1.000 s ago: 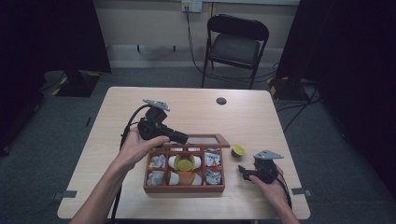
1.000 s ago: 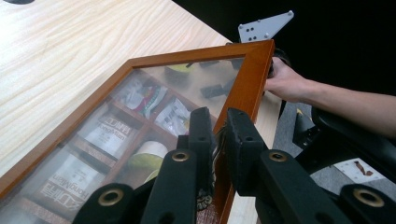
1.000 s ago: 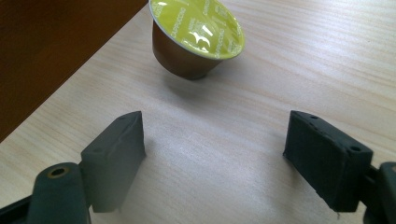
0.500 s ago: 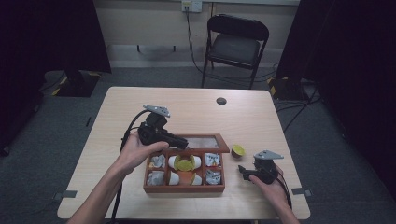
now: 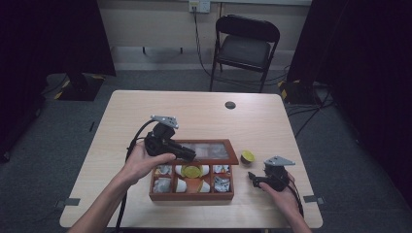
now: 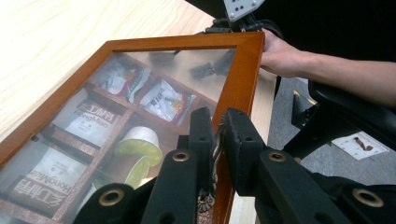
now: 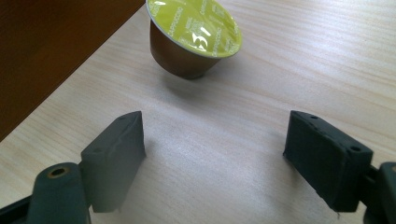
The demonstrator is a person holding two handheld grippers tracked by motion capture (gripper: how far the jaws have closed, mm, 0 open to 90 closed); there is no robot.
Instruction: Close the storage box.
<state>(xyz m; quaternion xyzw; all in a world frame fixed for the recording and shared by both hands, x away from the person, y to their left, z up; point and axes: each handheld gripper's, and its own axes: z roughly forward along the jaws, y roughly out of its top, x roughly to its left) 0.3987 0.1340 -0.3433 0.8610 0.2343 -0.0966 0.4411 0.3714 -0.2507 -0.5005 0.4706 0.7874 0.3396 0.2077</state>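
Note:
A wooden tea box (image 5: 192,196) sits at the near middle of the table, its compartments holding sachets and a yellow-green capsule. Its glass lid (image 5: 209,150) is tilted up over the back rows. My left gripper (image 5: 190,155) is shut on the lid's front rail at the metal clasp (image 6: 215,144). In the left gripper view my left gripper (image 6: 217,126) clamps the wooden frame (image 6: 238,70), with sachets showing through the glass. My right gripper (image 5: 251,177) rests open on the table right of the box. A green-topped coffee capsule (image 7: 194,35) lies just beyond my right gripper (image 7: 215,140), apart from it.
The capsule (image 5: 248,156) lies between the box's right wall (image 7: 56,56) and the table's right edge. A small black disc (image 5: 230,104) lies at the far middle of the table. A folding chair (image 5: 248,43) stands behind the table.
The left gripper and the lid it holds have shifted only slightly. The right gripper has stayed in place.

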